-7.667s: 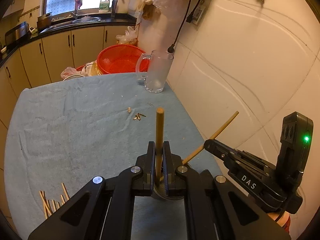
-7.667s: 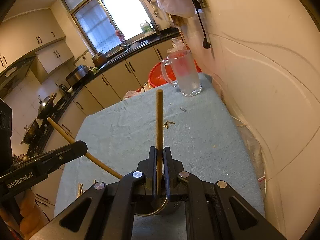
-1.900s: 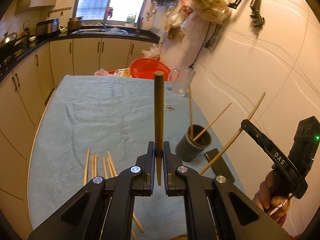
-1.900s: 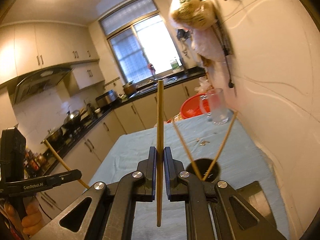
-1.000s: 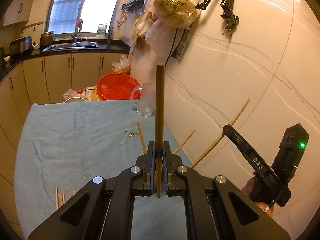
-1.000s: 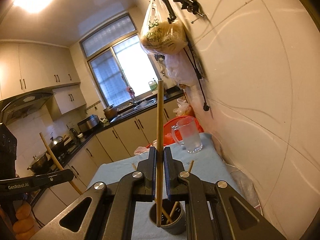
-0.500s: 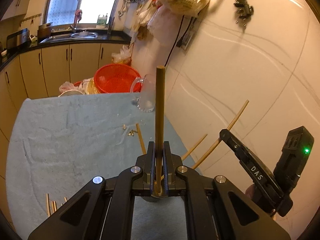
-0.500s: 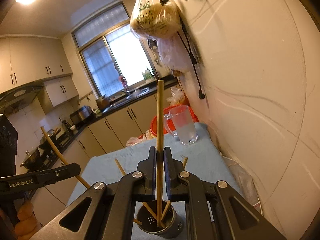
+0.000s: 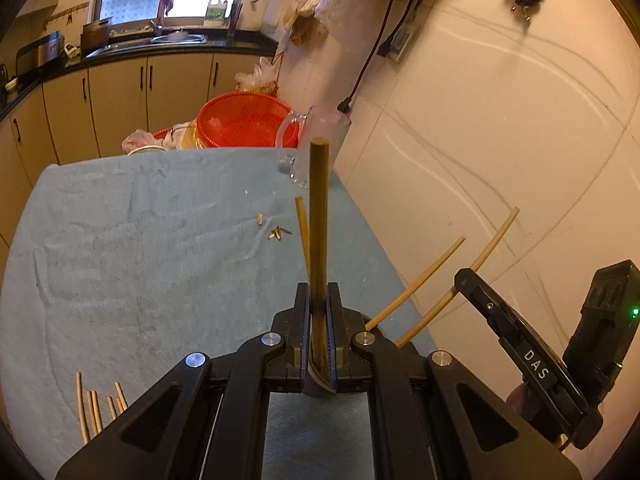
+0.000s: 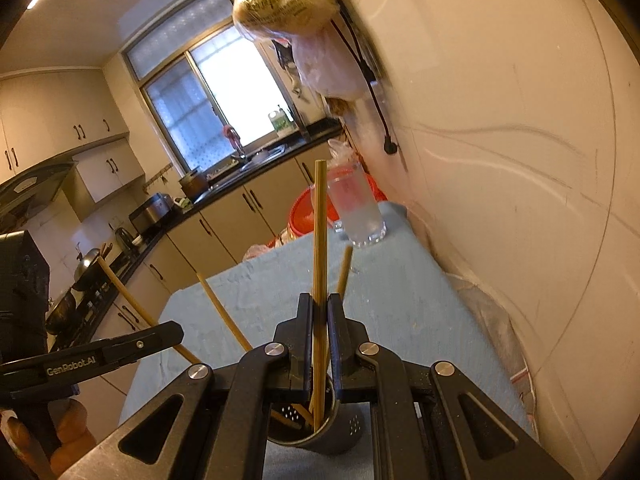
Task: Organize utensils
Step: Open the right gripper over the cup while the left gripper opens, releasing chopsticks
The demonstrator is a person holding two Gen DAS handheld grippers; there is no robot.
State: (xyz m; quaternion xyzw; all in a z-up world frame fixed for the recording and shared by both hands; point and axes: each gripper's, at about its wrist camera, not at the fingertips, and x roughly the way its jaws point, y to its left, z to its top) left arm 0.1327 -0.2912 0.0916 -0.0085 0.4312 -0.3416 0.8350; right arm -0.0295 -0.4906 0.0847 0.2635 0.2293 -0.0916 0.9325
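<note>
My left gripper (image 9: 319,304) is shut on a dark brown chopstick (image 9: 319,216) that stands upright. The holder's rim (image 9: 318,382) peeks out just under the jaws. My right gripper (image 10: 320,312) is shut on a light bamboo chopstick (image 10: 319,232) whose lower end dips into the dark perforated holder (image 10: 320,436). Two other chopsticks (image 10: 222,312) lean out of that holder. The right gripper (image 9: 464,280) also shows at the right of the left wrist view, the left gripper (image 10: 176,334) at the left of the right wrist view. Several loose chopsticks (image 9: 94,404) lie on the blue cloth (image 9: 140,248).
A glass mug (image 9: 316,148) stands at the table's far right corner, with a red basket (image 9: 244,120) behind it. Small scraps (image 9: 278,234) lie mid-cloth. The tiled wall (image 9: 500,128) runs close along the table's right edge. Kitchen cabinets (image 9: 120,92) are beyond.
Both grippers have come lower over the holder. The right chopstick's tip now sits deeper in the holder. Both keep hold of their chopsticks.
</note>
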